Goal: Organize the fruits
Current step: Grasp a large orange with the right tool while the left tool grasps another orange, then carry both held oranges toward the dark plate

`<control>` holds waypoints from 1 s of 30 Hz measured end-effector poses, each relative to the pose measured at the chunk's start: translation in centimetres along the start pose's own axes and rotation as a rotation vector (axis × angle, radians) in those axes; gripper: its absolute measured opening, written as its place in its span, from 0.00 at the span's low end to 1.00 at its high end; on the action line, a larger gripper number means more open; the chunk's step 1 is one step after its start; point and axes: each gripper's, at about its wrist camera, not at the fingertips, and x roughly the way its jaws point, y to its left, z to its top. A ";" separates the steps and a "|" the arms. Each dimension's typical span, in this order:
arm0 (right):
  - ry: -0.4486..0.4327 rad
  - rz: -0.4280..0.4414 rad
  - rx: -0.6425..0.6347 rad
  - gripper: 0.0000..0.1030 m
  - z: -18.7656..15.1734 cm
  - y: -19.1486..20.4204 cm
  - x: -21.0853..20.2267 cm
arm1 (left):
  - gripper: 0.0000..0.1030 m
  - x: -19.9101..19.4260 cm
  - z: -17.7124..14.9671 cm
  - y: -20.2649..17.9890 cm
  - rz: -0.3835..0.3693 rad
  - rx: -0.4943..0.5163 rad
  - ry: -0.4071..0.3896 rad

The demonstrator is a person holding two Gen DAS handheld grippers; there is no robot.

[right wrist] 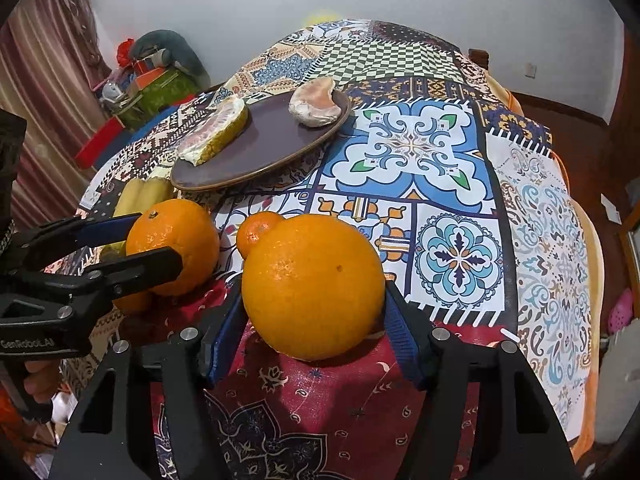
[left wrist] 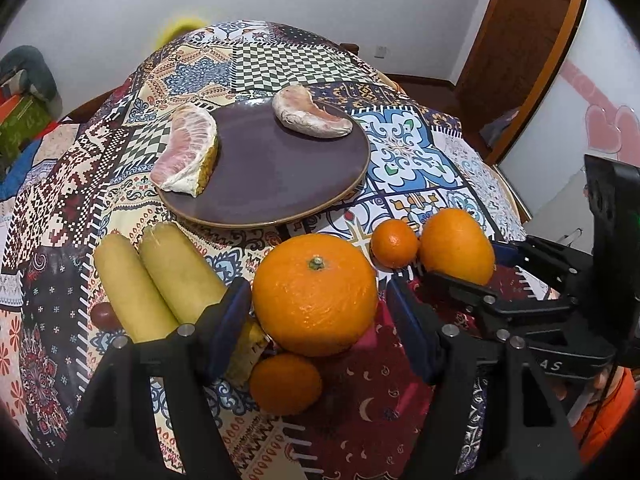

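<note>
A big orange [left wrist: 316,292] sits on the patterned tablecloth between the fingers of my left gripper [left wrist: 319,284], which is open with a thin gap showing at its right pad. My right gripper [right wrist: 313,292] is shut on a second orange [right wrist: 314,284]; both blue pads touch its sides and it rests on the red patch of cloth. Each gripper also shows in the other's view: the left gripper [right wrist: 160,240] and the right gripper [left wrist: 460,260]. Farther back, a dark plate [left wrist: 280,168] carries two pomelo pieces [left wrist: 188,152] [left wrist: 308,114].
One small mandarin [left wrist: 394,242] lies between the two oranges, another mandarin [left wrist: 286,384] just in front of the big one. Two pale yellow cylindrical pieces [left wrist: 160,276] and a dark red small fruit [left wrist: 105,314] lie at the left. The table edge [right wrist: 560,320] drops away at the right.
</note>
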 end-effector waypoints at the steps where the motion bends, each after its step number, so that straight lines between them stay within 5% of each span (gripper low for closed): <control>1: -0.001 0.000 0.002 0.59 0.1 0.0 0.0 | 0.67 0.1 0.1 0.1 0.001 -0.001 0.001; 18: -0.030 0.001 0.048 0.59 0.1 -0.8 -1.6 | 0.66 1.5 0.4 0.1 0.006 0.002 0.017; 30: -0.095 -0.010 0.010 0.58 1.6 0.2 -3.3 | 0.66 -2.9 1.2 1.1 0.028 -0.015 -0.088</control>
